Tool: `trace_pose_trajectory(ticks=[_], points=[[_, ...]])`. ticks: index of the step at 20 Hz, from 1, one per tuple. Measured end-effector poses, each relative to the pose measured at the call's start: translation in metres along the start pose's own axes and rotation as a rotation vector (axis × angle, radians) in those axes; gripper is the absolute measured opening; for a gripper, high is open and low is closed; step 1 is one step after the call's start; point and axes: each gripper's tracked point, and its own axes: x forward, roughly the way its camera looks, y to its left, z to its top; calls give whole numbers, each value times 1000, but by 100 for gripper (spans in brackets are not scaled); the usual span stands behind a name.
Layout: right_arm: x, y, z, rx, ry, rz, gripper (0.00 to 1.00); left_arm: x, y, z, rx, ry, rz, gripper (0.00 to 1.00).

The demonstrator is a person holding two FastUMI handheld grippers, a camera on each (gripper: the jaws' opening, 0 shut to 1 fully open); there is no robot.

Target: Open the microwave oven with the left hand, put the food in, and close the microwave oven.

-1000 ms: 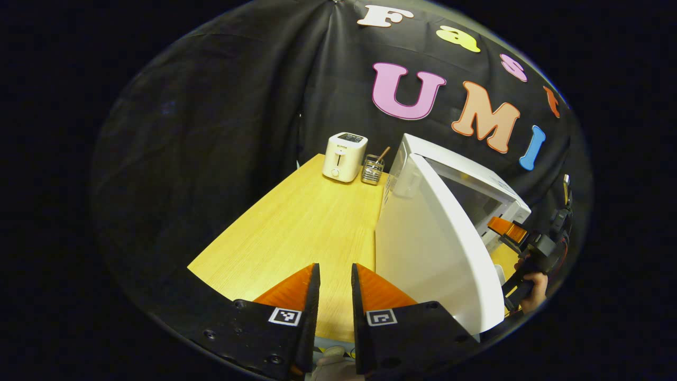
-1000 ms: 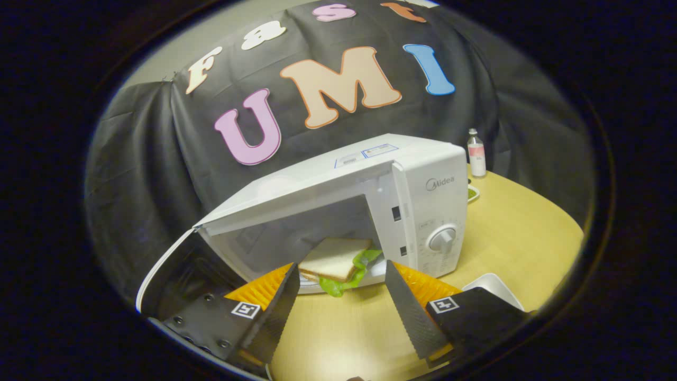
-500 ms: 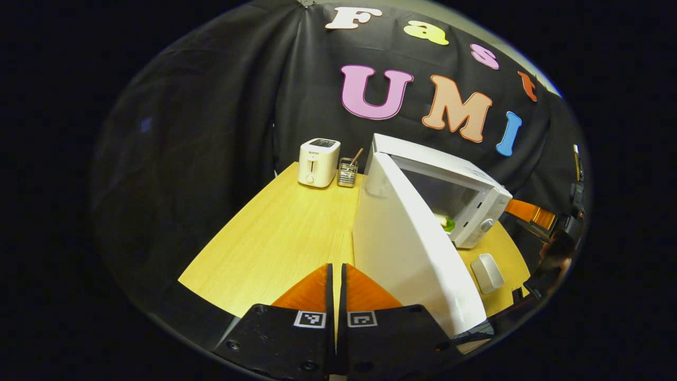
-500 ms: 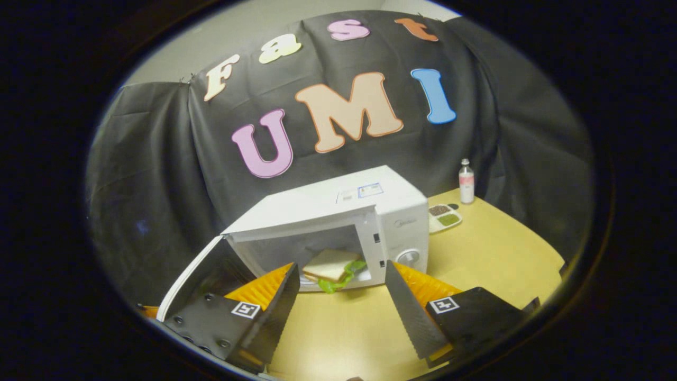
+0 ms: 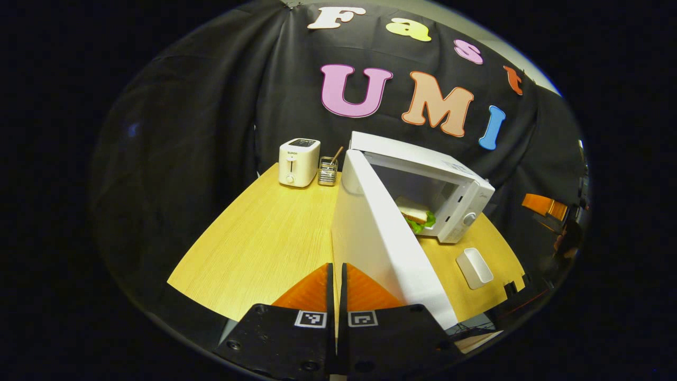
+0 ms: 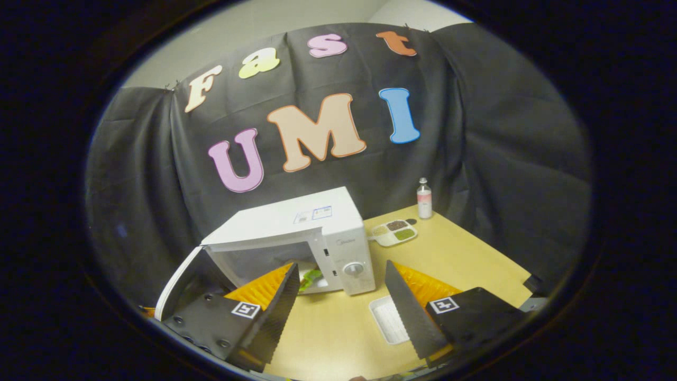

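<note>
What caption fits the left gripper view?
Sandwich sits inside the microwave oven, door open, left tongs shut beside it.

A white microwave [image 5: 465, 182] is set on the far side of a wooden table, its door [image 5: 381, 243] swung wide open. A sandwich [image 5: 415, 214] with green lettuce is laid flat inside.

Sandwich [image 5: 414, 212] inside the open microwave [image 5: 423, 159] on the table [image 5: 264, 238], toaster [image 5: 298, 162] to its left, tray [image 5: 474, 268] before it
</note>
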Motion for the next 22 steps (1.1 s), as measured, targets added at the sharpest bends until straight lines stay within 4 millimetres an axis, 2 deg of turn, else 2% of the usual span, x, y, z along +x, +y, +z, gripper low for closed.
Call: trace_pose_trajectory(ticks=[1, 5, 6, 7, 8, 11, 12, 13, 14, 16, 18, 22], points=[[-1, -8, 4, -6, -7, -15, 99, 1, -6, 1, 2, 2, -7, 1], [-7, -35, 17, -18, -27, -68, 100, 4, -32, 6, 18, 0, -54, 1], [-10, -39, 21, -11, -32, -74, 99, 6, -39, 8, 26, 1, -66, 1], [-12, -42, 24, -2, -36, -79, 91, 8, -47, 10, 35, -2, -73, 1], [-14, -46, 27, 6, -40, -83, 99, 12, -54, 12, 46, -5, -84, 1], [-23, -61, 32, 19, -48, -110, 99, 20, -80, 15, 49, 0, -140, 1], [-26, -66, 33, 20, -49, -119, 91, 24, -88, 16, 46, 0, -159, 0], [-27, -71, 33, 17, -50, -127, 99, 27, -96, 18, 45, 1, -177, 0], [-31, -75, 35, 13, -51, -135, 91, 30, -103, 20, 47, 2, -191, 0], [-36, -83, 36, 10, -49, -149, 91, 37, -121, 22, 51, 2, -224, 0], [-42, -89, 37, 16, -52, -163, 91, 47, -146, 19, 49, 7, -266, 0], [-51, -99, 39, 38, -65, -192, 91, 66, -181, 13, 64, 29, -329, 1]])
